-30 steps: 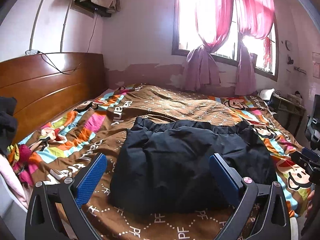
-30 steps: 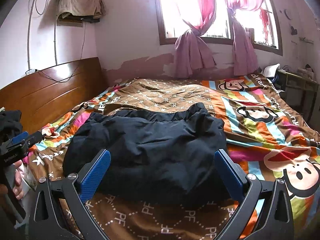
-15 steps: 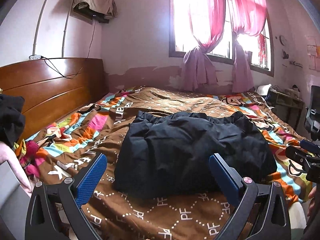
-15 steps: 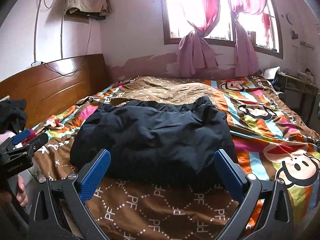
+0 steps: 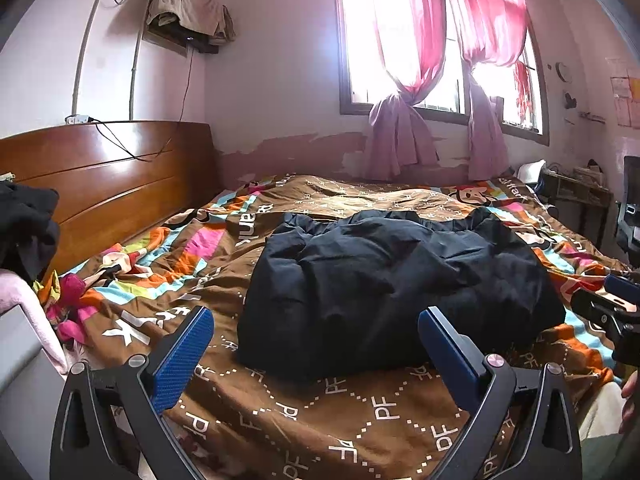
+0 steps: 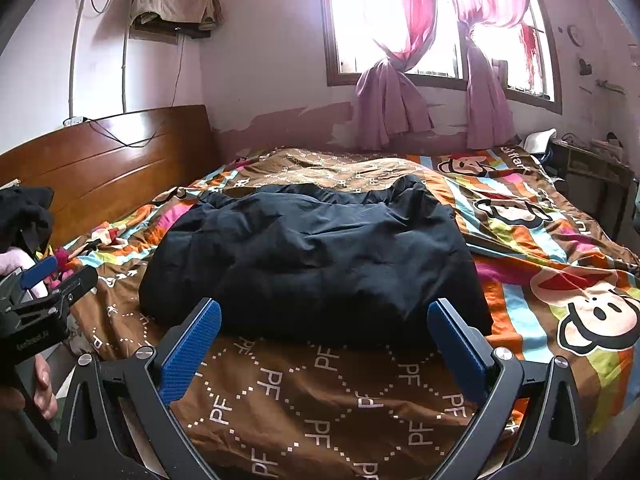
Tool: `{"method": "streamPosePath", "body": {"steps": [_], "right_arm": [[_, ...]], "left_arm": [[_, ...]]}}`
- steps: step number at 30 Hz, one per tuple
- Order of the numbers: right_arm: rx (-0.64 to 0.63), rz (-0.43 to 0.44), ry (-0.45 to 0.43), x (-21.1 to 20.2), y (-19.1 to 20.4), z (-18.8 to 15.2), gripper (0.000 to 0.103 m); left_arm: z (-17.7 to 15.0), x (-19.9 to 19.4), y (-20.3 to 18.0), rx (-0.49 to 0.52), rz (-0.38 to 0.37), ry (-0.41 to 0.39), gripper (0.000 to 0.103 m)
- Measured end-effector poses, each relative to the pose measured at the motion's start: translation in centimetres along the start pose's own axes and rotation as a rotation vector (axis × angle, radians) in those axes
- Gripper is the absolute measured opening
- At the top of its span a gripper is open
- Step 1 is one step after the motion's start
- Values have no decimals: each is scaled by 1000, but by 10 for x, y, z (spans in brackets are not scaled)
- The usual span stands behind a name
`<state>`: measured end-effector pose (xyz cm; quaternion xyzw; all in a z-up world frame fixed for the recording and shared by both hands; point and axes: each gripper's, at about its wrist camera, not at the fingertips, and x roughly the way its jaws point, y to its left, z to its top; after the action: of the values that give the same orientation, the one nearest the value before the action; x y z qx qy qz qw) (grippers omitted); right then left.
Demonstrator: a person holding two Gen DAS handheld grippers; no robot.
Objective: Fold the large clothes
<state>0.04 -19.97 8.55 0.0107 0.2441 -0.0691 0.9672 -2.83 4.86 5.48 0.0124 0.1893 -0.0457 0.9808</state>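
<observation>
Jacket (image 5: 384, 284), puffy, lies ahead of both tongs (image 5: 316, 344) (image 6: 326, 336), held apart; folds could spring loose once released.

Matt black puffy cloth jacket (image 5: 384, 288), glossy wooden headboard (image 5: 108, 184), printed cotton bedspread (image 6: 320, 392).

- Your left wrist view looks forward between its spread tongs (image 5: 314, 346) from the bed's (image 5: 360, 416) near edge, facing the window (image 5: 404, 40).
- Your right wrist view looks the same way between its own tongs (image 6: 324, 338), set further right.
- Both share the dark folded garment (image 5: 384, 284), headboard (image 5: 104, 180) and curtains (image 6: 400, 48); each catches the other tongs at its edge.
</observation>
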Motion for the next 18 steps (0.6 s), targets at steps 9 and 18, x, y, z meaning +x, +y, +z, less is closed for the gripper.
{"method": "streamPosePath", "body": {"steps": [9, 18], "right_arm": [[4, -14, 17, 9, -4, -13, 102], [9, -15, 36, 13, -7, -19, 102]], "left_arm": [[-13, 8, -3, 1, -9, 41, 103], [-18, 10, -3, 3, -4, 46, 103]]}}
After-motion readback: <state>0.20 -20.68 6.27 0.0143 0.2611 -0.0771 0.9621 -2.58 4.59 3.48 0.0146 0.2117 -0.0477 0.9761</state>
